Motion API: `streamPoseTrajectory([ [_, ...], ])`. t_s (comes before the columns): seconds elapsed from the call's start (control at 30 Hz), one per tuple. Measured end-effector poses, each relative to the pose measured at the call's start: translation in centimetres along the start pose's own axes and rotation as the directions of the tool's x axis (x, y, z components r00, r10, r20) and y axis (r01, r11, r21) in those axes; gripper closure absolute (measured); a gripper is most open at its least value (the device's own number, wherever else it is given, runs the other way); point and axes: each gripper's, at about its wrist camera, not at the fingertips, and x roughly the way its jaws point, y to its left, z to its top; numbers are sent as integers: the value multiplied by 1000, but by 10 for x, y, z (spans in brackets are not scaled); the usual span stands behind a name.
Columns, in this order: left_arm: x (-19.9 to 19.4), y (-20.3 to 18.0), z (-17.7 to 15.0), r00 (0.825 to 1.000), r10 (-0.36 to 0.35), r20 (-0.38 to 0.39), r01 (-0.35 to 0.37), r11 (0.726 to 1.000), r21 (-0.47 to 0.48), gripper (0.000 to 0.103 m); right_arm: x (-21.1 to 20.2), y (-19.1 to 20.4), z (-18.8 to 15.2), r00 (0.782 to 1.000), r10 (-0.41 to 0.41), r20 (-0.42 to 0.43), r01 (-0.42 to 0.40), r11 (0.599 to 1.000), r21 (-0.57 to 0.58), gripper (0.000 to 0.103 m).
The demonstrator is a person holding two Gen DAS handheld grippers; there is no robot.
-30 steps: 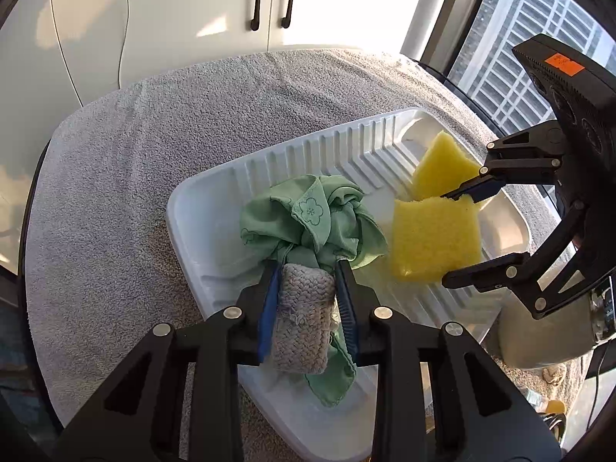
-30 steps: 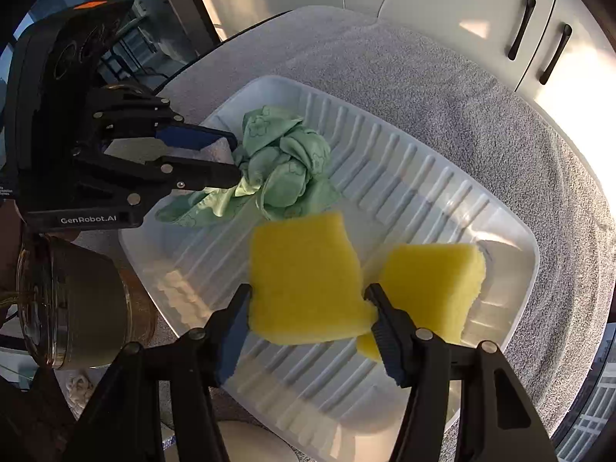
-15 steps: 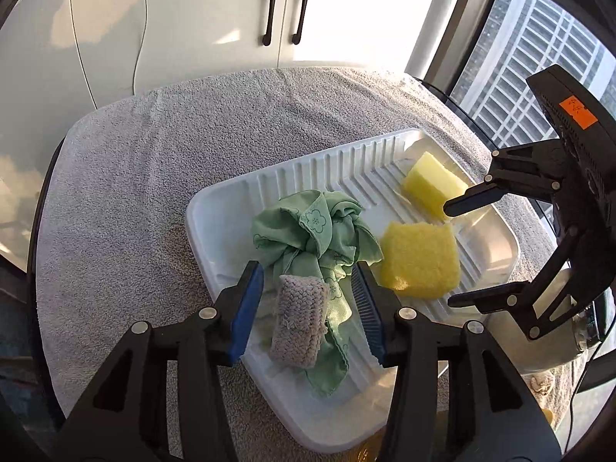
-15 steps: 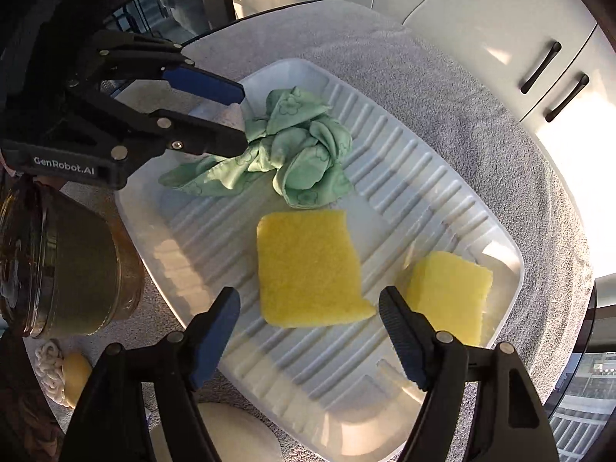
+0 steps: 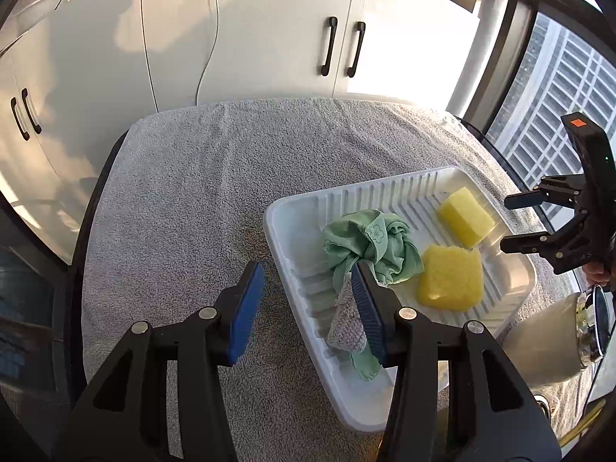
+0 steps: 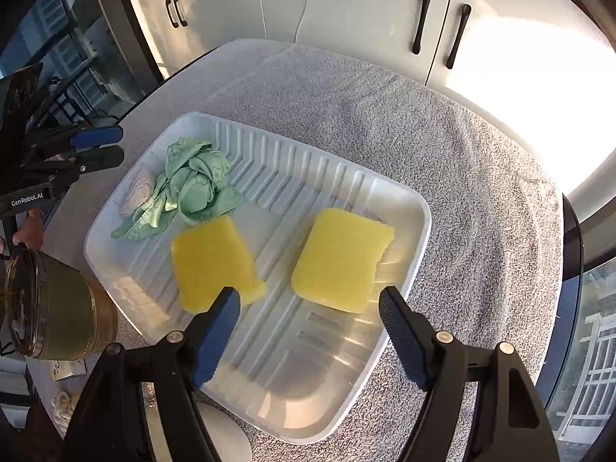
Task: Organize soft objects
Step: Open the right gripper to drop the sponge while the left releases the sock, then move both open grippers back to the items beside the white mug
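Note:
A white ribbed tray (image 5: 277, 238) (image 6: 423, 223) lies on the towel-covered table. In it are a crumpled green cloth (image 5: 369, 242) (image 6: 196, 181), a grey knitted pad (image 5: 344, 323) (image 6: 134, 192) lying on the cloth's tail, and two yellow sponges (image 5: 450, 277) (image 5: 466, 221) (image 6: 213, 261) (image 6: 340, 258). My left gripper (image 5: 306, 273) (image 6: 120, 143) is open above the tray's left rim, with the pad just behind its right finger and nothing held. My right gripper (image 6: 308, 296) (image 5: 506, 225) hangs open over the tray's near end, in front of both sponges and apart from them.
A grey towel (image 5: 192, 192) covers the round table. A glass jar (image 6: 50, 308) (image 5: 558, 335) stands beside the tray on the near side. White cabinets (image 5: 269, 38) stand behind the table, and a window runs along the right.
The left gripper let go of the grey pad, the right of a yellow sponge. Both opened and drew back and up from the tray; pad and sponge now lie in it.

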Motion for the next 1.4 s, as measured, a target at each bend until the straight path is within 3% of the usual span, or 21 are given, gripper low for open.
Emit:
streamPoseTrajectory([
  [0.37,-15,39,-27,997,78,1,-77,990,-116,57,-22,-74,-53,998,-65,25,55,955,291,26],
  [0.63,-29,66,-59,993,120,-14,-120,975,-189,57,-32,-89,-102,994,-105,31,86,923,374,26],
  [1.07,-63,64,-123,992,126,7,-121,963,-241,57,-56,-71,-197,986,-160,44,124,886,446,26],
  [1.4,-88,41,-177,983,185,4,-181,966,-187,57,-77,-40,-255,981,-170,89,106,867,486,26],
])
